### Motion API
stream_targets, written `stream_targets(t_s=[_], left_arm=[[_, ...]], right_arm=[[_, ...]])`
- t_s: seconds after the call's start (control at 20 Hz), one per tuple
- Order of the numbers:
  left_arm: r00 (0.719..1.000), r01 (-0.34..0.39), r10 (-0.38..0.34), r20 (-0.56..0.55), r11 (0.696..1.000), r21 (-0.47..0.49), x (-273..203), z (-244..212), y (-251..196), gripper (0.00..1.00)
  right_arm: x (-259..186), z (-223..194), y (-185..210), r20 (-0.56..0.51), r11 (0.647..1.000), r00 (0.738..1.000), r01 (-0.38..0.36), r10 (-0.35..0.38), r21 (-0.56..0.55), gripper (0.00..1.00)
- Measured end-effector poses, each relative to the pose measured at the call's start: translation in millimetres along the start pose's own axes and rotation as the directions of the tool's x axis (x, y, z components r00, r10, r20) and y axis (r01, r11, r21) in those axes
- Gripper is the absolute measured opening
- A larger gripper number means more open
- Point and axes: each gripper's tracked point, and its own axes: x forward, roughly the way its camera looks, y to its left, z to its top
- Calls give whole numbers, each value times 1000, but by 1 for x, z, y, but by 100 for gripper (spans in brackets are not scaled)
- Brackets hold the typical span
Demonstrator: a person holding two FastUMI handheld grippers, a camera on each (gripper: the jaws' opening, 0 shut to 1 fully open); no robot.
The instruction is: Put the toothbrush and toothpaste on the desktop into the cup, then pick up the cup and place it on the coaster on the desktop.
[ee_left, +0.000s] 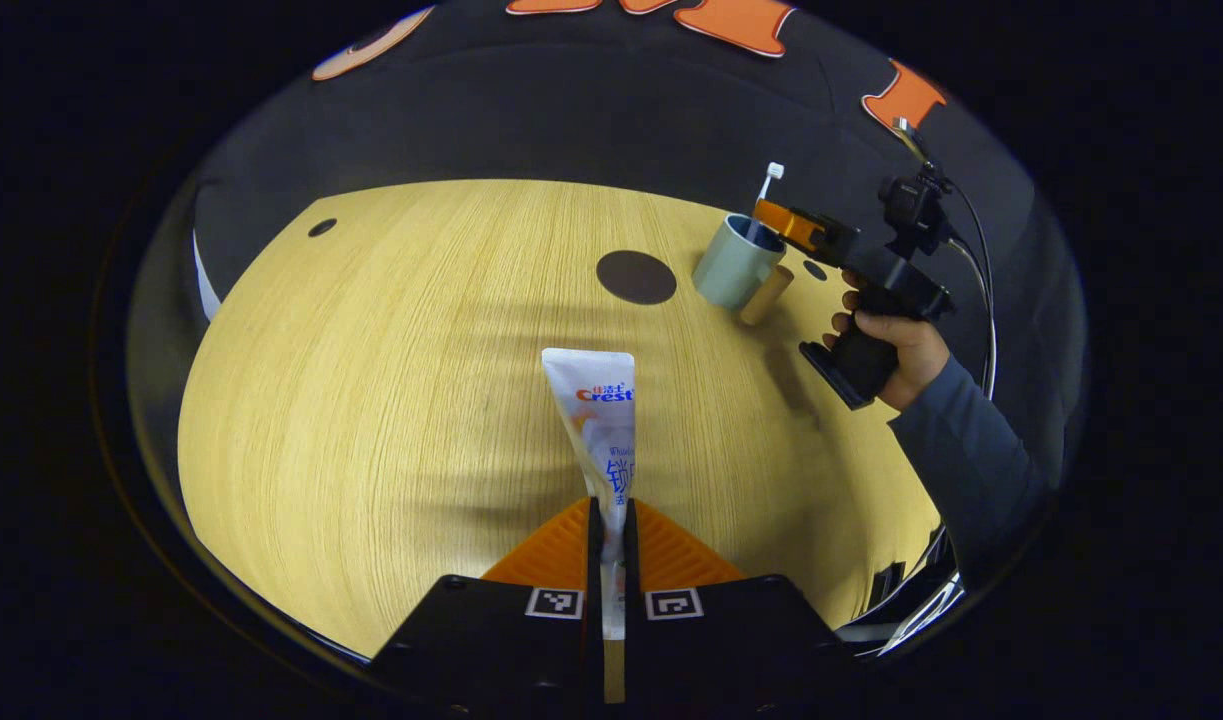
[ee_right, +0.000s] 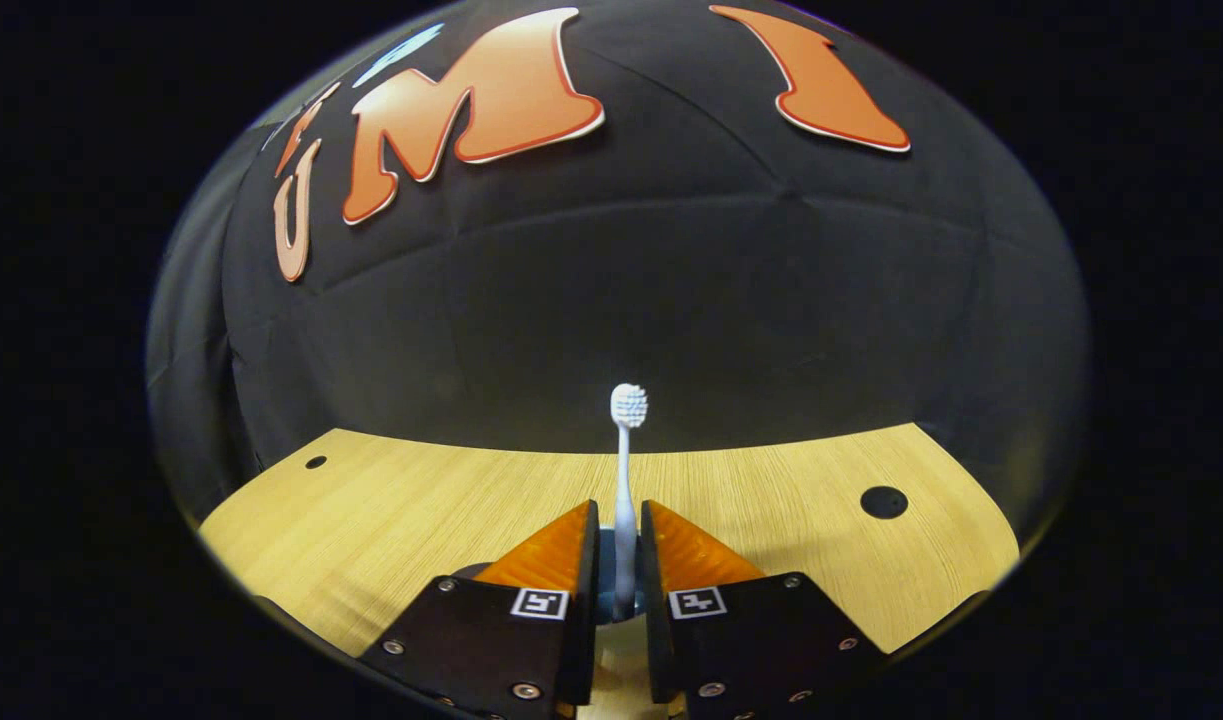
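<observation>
Left gripper: fingers closed tight on the toothpaste tube, which is clamped at its lower part and sticks out forward above the desktop.
Right gripper: fingers nearly closed around the toothbrush handle; whether both press on it I cannot tell. In the left gripper view it is at the cup's rim on the far right, held by a hand in a grey sleeve.
Toothbrush: upright, bristle head on top, lower end inside the cup.
Cup: stands far right on the desktop, handle toward the near right.
Coaster: dark round disc just left of the cup, apart from it.
</observation>
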Motion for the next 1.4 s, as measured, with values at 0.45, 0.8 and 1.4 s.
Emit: stream_targets(t_s=[0.45,0.8,1.4], left_arm=[[977,16,-35,212,996,90,12,68,-18,8],[882,20,-84,464,990,141,24,143,-39,8],[618,40,-196,762,975,219,55,245,-94,8]], right_arm=[[-73,7,-20,-64,1000,998,15,-15,1,67],[-149,-11,-26,-140,999,990,7,-13,-44,94],[-220,-72,-54,-229,994,973,60,-37,94,98]])
